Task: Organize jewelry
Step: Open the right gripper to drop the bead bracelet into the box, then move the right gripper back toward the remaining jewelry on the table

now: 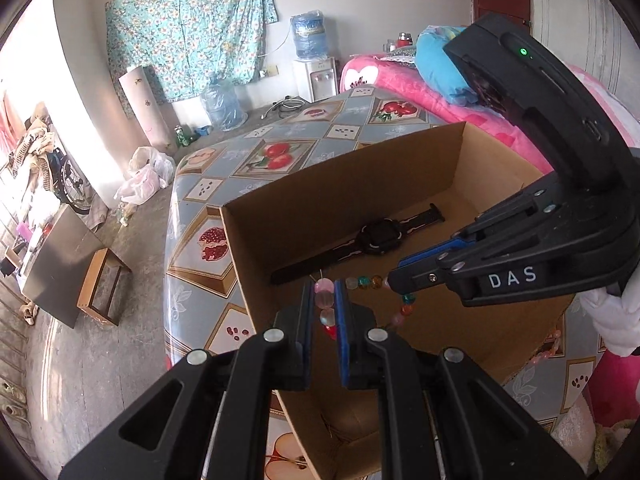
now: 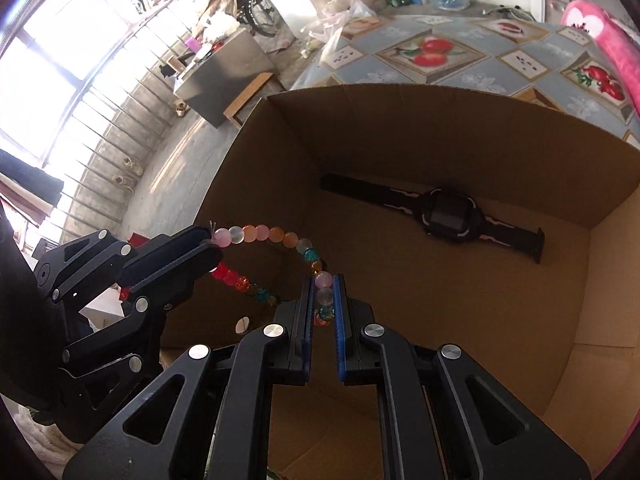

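While both are hovering over cardboard box, left hand-held gripper and right hand-held gripper are each pinching bead bracelet, strung between them. Light, limp, slippery beads; best gripped across single bead. Watch lying ahead in box.

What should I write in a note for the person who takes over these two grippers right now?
Left hand-held gripper: shut on the bead bracelet.
Right hand-held gripper: also shut on the bracelet, at another spot.
The bracelet hangs between both, over the open cardboard box.
Done: the black watch lies on the box floor.
Left: lower the bracelet into the box and let go.
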`<action>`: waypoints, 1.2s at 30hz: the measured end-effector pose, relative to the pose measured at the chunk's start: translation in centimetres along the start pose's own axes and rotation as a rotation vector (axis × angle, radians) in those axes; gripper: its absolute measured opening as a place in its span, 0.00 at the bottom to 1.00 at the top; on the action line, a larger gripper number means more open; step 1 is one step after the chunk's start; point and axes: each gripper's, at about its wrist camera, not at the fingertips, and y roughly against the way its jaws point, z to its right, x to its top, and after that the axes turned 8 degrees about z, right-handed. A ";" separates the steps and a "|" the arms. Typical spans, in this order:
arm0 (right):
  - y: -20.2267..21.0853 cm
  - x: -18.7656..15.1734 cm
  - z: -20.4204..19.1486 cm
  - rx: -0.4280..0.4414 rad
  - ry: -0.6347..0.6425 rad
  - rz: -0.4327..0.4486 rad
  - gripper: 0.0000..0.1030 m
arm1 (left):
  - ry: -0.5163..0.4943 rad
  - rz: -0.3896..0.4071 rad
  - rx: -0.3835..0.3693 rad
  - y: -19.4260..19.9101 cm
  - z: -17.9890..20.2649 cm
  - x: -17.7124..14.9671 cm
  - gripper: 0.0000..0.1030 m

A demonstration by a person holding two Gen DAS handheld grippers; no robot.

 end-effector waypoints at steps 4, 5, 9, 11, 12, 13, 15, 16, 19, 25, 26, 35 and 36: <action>-0.2 0.2 -0.1 -0.007 0.002 0.001 0.11 | 0.004 0.011 0.025 -0.4 -0.2 0.2 0.11; 0.0 0.2 -0.1 -0.008 0.001 0.005 0.11 | 0.008 0.020 0.030 -0.4 -0.2 0.4 0.11; 1.1 -0.2 -0.3 -0.014 0.017 0.041 0.11 | 0.019 0.064 0.046 0.6 -0.5 0.4 0.16; 1.8 -0.4 -0.4 -0.008 0.031 0.066 0.14 | 0.025 0.091 0.057 1.3 -0.7 0.5 0.20; 2.3 -0.6 -0.5 -0.004 0.034 0.077 0.16 | 0.029 0.101 0.063 1.7 -0.8 0.5 0.25; 2.7 -0.7 -0.6 -0.004 0.034 0.087 0.17 | 0.035 0.111 0.070 2.0 -0.9 0.5 0.28; 3.4 -0.9 -0.5 -0.003 0.036 0.105 0.17 | 0.047 0.132 0.077 2.9 -1.0 0.3 0.30; 4.0 -1.1 -0.6 -0.002 0.036 0.121 0.17 | 0.052 0.143 0.078 3.4 -1.0 0.2 0.30; 6.2 -1.8 -1.0 0.005 0.055 0.189 0.17 | 0.072 0.187 0.075 5.4 -1.1 -0.3 0.34; 11.2 -5.1 -1.8 0.007 0.076 0.356 0.23 | 0.139 0.280 0.073 10.0 -1.4 -2.3 0.52; 11.9 -6.0 -1.9 0.006 0.082 0.383 0.24 | 0.147 0.291 0.074 10.6 -1.4 -2.8 0.55; 15.1 -16.5 -3.6 -0.087 0.159 0.562 0.57 | 0.187 0.236 0.067 12.6 0.6 -9.0 0.72; 15.2 -17.7 -3.4 -0.093 0.148 0.561 0.61 | 0.186 0.213 0.069 12.3 1.1 -9.8 0.72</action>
